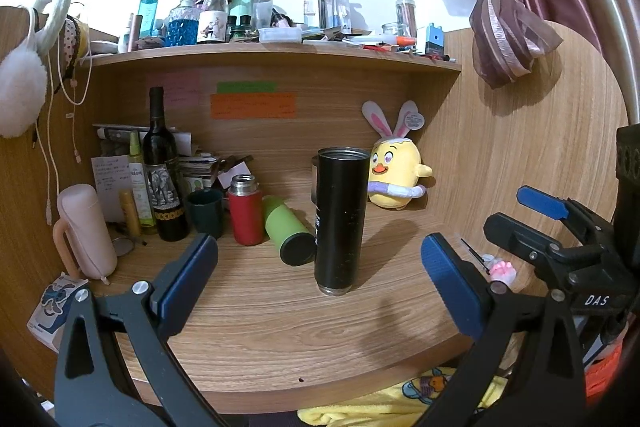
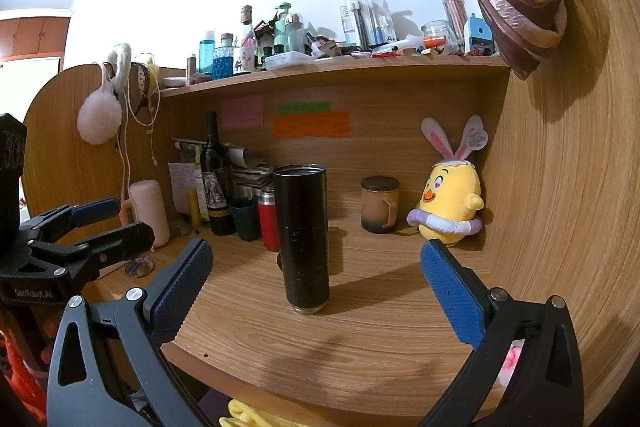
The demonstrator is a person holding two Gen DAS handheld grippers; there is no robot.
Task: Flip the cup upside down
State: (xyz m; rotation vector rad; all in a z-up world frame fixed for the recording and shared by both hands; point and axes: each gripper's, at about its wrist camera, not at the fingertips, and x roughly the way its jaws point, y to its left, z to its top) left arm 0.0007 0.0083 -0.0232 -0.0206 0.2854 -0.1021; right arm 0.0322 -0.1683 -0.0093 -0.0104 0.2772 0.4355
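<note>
A tall black cylindrical cup stands upright on the wooden desk, open mouth up. It also shows in the right wrist view. My left gripper is open and empty, its blue pads wide apart, short of the cup. My right gripper is open and empty too, facing the cup from the near side. The right gripper also shows at the right edge of the left wrist view, and the left gripper at the left edge of the right wrist view.
Behind the cup to the left are a red flask, a green bottle lying down, a dark green mug and a wine bottle. A brown lidded mug and a yellow plush chick stand at the back right. A cluttered shelf runs overhead.
</note>
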